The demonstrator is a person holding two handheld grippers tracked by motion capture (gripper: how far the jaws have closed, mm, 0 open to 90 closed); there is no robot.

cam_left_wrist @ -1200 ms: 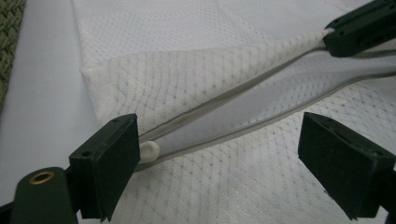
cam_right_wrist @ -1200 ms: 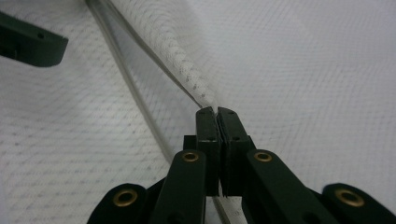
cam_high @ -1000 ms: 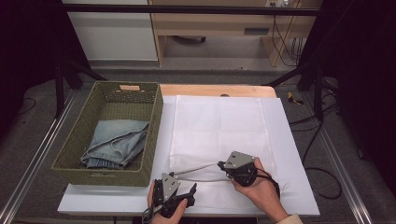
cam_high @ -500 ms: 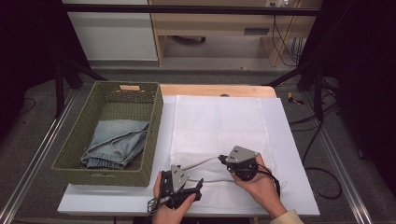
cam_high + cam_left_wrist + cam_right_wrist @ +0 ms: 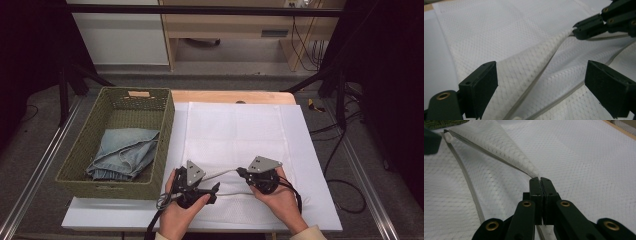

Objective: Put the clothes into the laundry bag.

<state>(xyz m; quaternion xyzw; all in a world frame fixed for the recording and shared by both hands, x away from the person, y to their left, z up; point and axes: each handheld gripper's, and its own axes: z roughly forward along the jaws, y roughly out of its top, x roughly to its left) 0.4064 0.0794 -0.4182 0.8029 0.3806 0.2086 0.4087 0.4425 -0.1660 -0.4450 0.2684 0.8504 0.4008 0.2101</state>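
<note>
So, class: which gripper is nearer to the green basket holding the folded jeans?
Left. The left gripper hovers just right of the green basket; the right gripper pinches the white cloth farther right.

Left gripper (image 5: 549, 85) jaws stand wide apart, nothing between the pads, hovering over the white mesh garment (image 5: 506, 37). A raised fold of the mesh with a pale hem band (image 5: 541, 72) runs diagonally from bottom centre to upper right. There the right gripper (image 5: 576, 28) pinches the fold's end, jaws together. Plain white worktop (image 5: 436, 57) at left; possibly a wood edge at top left corner, blurred.
</note>
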